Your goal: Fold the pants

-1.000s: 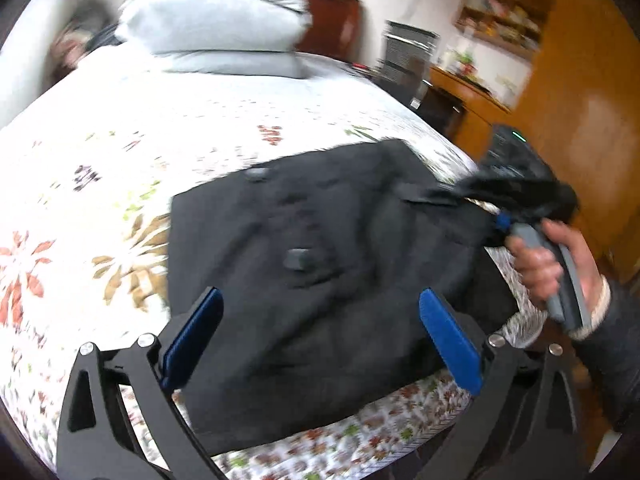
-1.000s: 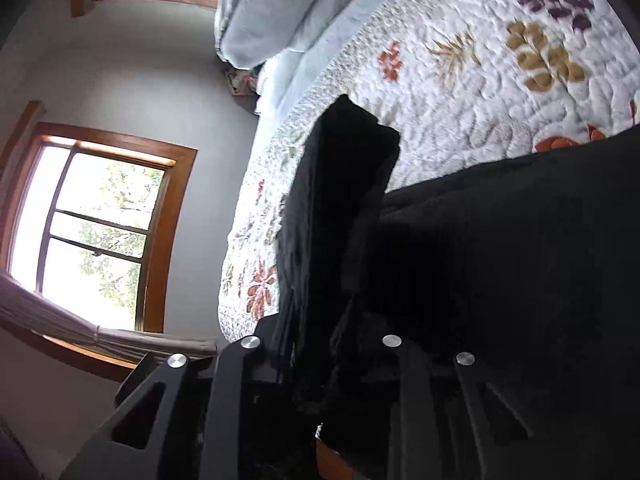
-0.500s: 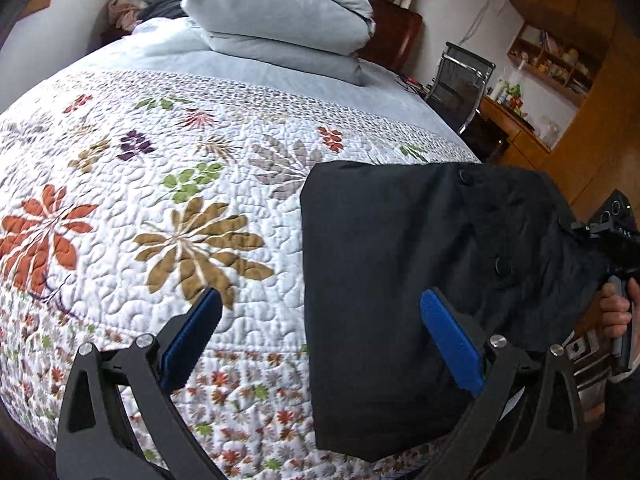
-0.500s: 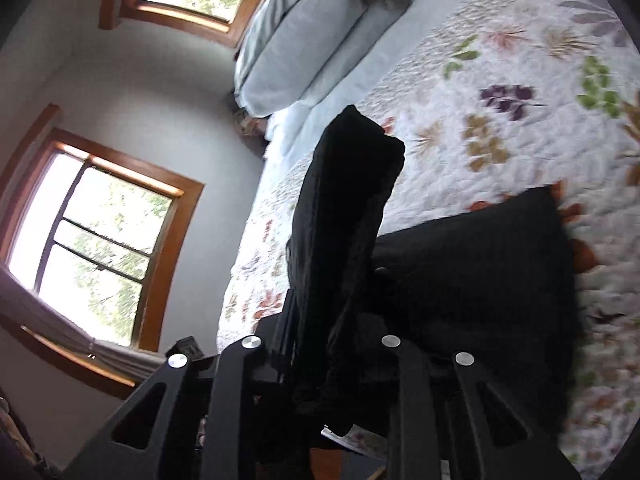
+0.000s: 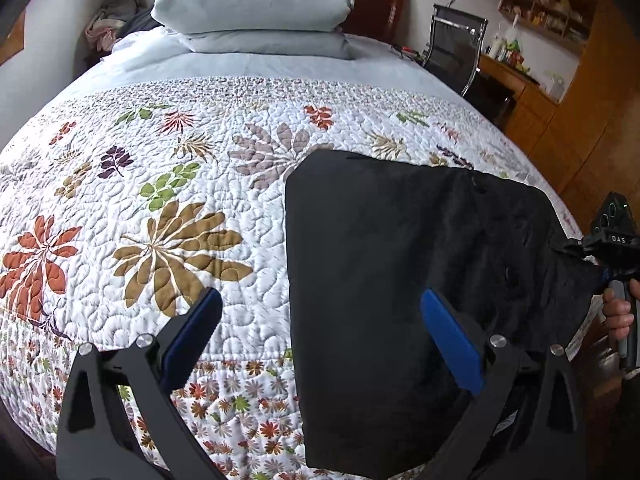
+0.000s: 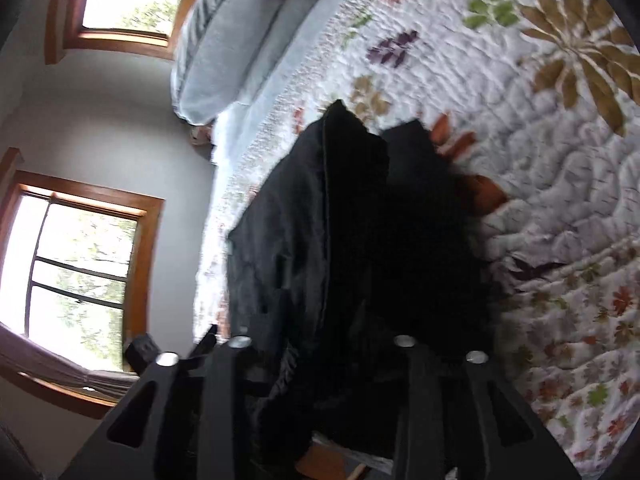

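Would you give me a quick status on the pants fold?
Left gripper open, empty. Right gripper jaws just opening, cloth between them. Black pants folded on quilt. Nothing blocking.

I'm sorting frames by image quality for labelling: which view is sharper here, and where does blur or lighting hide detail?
Left wrist view: sharp and evenly lit, though fisheye bends the quilt into a dome. Right wrist view: motion-blurred, windows blown out, and the black pants lose all fold detail, hiding the right gripper fingertips.

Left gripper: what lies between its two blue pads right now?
In the left wrist view, the left gripper stands open and grips nothing. Between its pads show the floral quilt and the left edge of the black pants.
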### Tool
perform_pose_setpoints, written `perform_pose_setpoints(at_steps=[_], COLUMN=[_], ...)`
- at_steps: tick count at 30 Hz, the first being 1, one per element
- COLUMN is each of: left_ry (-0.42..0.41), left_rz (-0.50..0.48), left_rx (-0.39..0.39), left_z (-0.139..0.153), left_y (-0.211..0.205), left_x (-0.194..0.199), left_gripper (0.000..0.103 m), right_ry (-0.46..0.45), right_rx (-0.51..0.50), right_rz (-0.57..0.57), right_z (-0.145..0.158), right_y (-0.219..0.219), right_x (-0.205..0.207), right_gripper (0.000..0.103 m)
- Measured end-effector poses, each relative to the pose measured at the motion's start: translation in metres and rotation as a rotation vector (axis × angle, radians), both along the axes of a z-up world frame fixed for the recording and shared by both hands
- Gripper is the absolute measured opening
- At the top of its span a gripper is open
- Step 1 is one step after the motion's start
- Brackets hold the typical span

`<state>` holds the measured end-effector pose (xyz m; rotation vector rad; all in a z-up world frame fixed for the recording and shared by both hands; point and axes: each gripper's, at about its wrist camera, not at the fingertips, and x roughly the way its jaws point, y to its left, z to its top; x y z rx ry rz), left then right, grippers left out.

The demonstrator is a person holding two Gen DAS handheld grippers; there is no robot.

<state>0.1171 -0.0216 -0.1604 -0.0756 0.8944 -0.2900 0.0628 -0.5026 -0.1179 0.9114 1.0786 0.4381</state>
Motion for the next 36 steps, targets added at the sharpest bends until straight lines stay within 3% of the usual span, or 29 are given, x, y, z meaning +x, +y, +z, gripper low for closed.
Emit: perform_pose_setpoints(at_steps=[4,6,9,12,14,18,23,24,26,28,30,33,36], left_ry=[0.029,0.032,0.023,-0.001,-0.004,0.029,0.056,0.062,0.072,0.111,0.172,0.337,0.498], left_rz=[0.001,0.008,0.031,0.034,0.030,0.020,0.009,0.007,-0.002,-0.007,0.001,0.008,-0.024], left_rx=[0.037,0.050,0.049,0.052,0.068,0.088,0.061,0.040,-0.025,-0.100,-0.141,-0.208,-0.425], left_z=[-0.008,-0.009,-0.005,0.000,0.000,-0.010,-0.013,-0.010,-0.001,0.005,0.005,-0.012,-0.038], left_y=[-0.001,0.001,0.005,0.004,0.000,-0.005,0.002,0.007,0.018,0.035,0.050,0.072,0.088], left_x=[0.001,0.001,-0.001,-0.002,-0.002,-0.001,0.000,0.000,-0.001,0.003,0.010,0.026,0.041], left_gripper=[0.099,0.099,0.099,0.099,0.099,0.099,0.099,0.100,0.100,0.100,0.100,0.100,0.100], right_ry=[0.012,0.000,-0.098,-0.202,-0.236,-0.166,-0.167,-0.181,-0.201,-0.219,-0.221,-0.173,-0.131], right_rx=[-0.036,-0.114,-0.230,-0.138,-0.137,-0.261,-0.196,-0.169,-0.162,-0.195,-0.202,-0.161,-0.087], right_rz=[0.011,-0.008,-0.049,-0.002,0.033,0.074,0.039,0.038,0.032,0.014,0.018,0.044,0.080], right_z=[-0.001,0.011,0.040,0.057,0.059,0.042,0.040,0.046,0.057,0.069,0.073,0.063,0.043], right_y=[-0.007,-0.013,-0.020,-0.013,-0.003,0.012,0.005,0.000,-0.004,-0.013,-0.021,-0.031,-0.035], right_x=[-0.011,-0.023,-0.041,-0.050,-0.051,-0.047,-0.053,-0.057,-0.063,-0.066,-0.064,-0.058,-0.053], right_gripper=[0.050,0.055,0.056,0.056,0.056,0.053,0.054,0.056,0.076,0.086,0.089,0.092,0.092])
